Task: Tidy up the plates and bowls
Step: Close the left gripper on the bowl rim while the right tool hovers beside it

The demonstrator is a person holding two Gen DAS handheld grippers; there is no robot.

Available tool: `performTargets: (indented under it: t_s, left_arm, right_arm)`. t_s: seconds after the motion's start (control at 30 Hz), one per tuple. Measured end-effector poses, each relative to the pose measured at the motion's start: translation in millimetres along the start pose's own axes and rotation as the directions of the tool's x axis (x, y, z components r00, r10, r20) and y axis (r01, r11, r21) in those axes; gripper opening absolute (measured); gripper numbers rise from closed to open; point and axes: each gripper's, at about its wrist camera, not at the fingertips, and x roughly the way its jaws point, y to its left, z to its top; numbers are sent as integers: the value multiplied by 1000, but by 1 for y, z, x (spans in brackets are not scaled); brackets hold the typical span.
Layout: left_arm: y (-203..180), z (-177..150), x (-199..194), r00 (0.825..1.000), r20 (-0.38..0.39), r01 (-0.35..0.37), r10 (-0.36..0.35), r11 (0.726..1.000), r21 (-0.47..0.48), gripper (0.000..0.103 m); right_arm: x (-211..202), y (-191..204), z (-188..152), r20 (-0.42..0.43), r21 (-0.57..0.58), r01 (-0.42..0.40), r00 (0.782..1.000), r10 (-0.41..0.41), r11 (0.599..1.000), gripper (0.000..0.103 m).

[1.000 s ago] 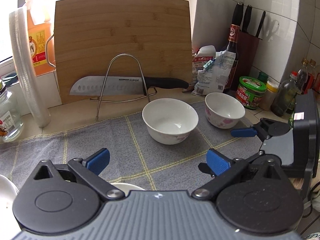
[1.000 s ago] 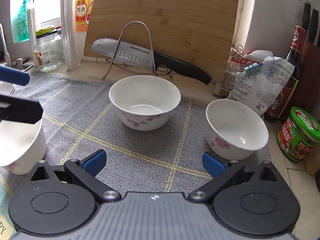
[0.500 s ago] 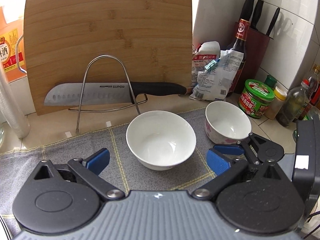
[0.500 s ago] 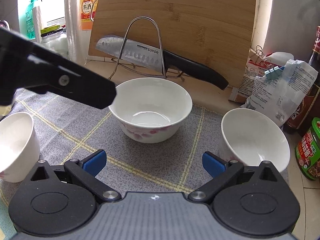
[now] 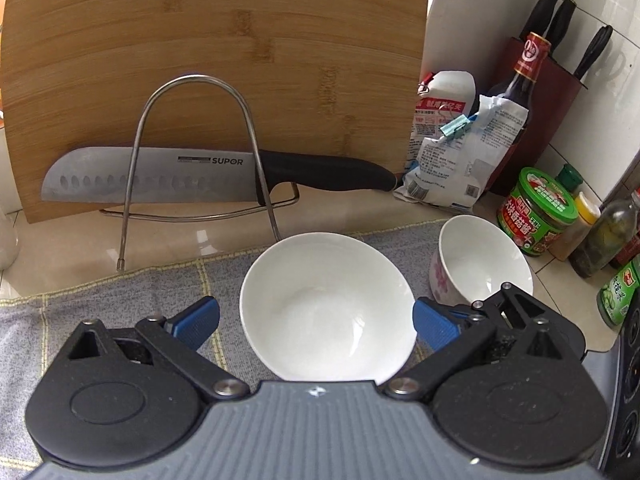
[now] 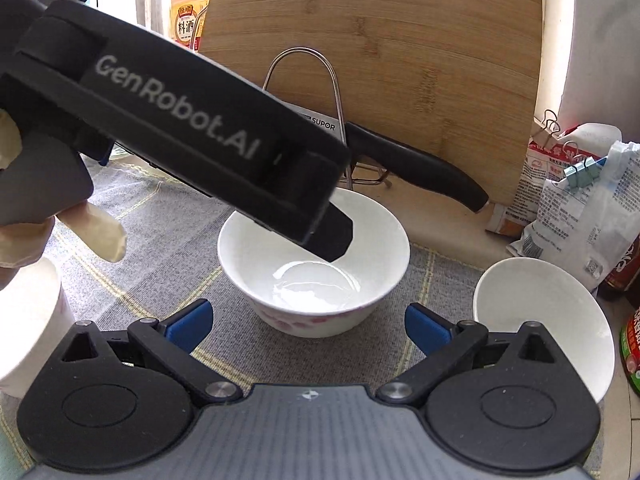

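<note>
Blue-padded fingers of the left gripper (image 5: 316,322) stand spread wide on either side of the middle bowl (image 5: 327,306), its white rim lying between the pads; whether either pad touches the rim cannot be told from the left wrist view. From the right wrist view, the left gripper's black body crosses above that same bowl (image 6: 314,268) and its tip hangs over the hollow, held by a gloved hand (image 6: 52,216) at the left edge.

Right gripper (image 6: 307,326) also fully spread, pinching nothing, low over the grey checked cloth (image 6: 168,216), the middle bowl just ahead of its pads.

Bowl with pink flowers on its side (image 5: 482,266) sits upright on the cloth just beside the middle bowl, to its right; the right gripper's blue pad shows in front of it in the left wrist view. Third white bowl (image 6: 32,316) at the near left edge of the right wrist view, on the same cloth.

Farther back on the counter: wire rack (image 5: 192,152) holding a SUPOR knife (image 5: 160,178) flat against a bamboo cutting board (image 5: 224,48) that leans upright.

Right of the board: clipped bags (image 5: 460,148), dark sauce bottle (image 5: 520,80), green-lidded jar (image 5: 534,216), knife block (image 5: 560,76) in the tiled corner.
</note>
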Motion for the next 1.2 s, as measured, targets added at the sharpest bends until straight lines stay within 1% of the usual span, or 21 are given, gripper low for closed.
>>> performTargets:
  t_s: [0.2,0.27,0.37,0.73,0.87,1.2]
  left_arm:
    - [2,8,16,1000,-21,-2,2,1000,-5,102]
    - [4,10,23,999,-42,-3,3,1000,-8,101]
    - [7,12,29,999,-54,4,-4,1000,-13,101]
    - [3,17,37,998,-65,26,-26,1000,6,99]
    - [1,17,38,997,-72,40,-39,999,10,95]
    - [0,17,40,996,-74,50,-49,999,10,95]
  right_arm:
    - [4,-4,2,14,6,-13,1000,13,1000,103]
    - [5,-4,3,20,-2,-16,1000,16,1000,103]
    - [6,-3,4,29,-16,-15,999,15,1000,103]
    - [9,-1,8,43,-31,-14,999,15,999,100]
    - [10,-2,8,46,-26,-15,999,16,1000,98]
    - [9,-2,7,45,-21,-15,999,16,1000,96]
